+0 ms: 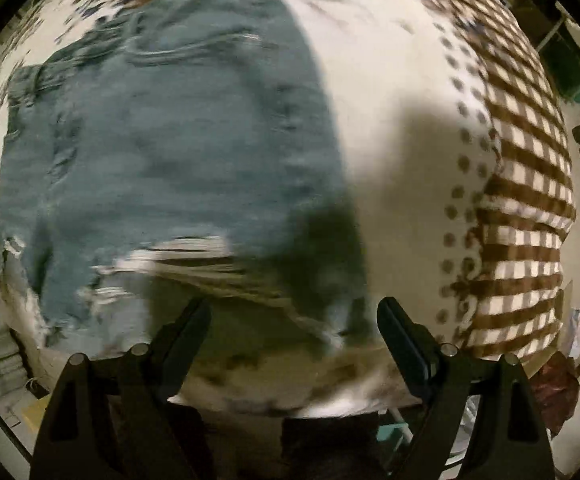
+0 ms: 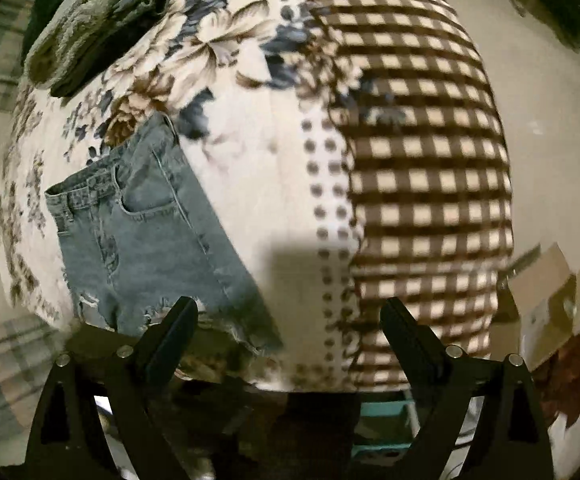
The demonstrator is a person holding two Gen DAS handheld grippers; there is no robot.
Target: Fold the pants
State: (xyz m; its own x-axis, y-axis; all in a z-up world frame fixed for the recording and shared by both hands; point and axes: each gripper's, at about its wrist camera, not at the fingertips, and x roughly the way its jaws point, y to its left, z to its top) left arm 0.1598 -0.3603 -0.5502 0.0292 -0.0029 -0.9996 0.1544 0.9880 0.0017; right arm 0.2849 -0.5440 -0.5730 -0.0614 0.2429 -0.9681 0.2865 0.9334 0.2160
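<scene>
Blue denim shorts (image 1: 162,160) with frayed hems lie flat on a cream blanket (image 1: 390,160) with flowers, dots and brown checks. The left wrist view is blurred; my left gripper (image 1: 294,320) is open and empty, just above the shorts' near hem. In the right wrist view the shorts (image 2: 146,236) lie to the left, waistband at the far left, frayed hems toward me. My right gripper (image 2: 290,320) is open and empty, its left finger (image 2: 174,332) over the shorts' near hem corner.
A pile of dark and fuzzy folded clothes (image 2: 90,20) lies at the blanket's far left corner. A cardboard box (image 2: 558,308) stands off the right edge. A teal object (image 2: 386,428) shows below the near edge of the blanket.
</scene>
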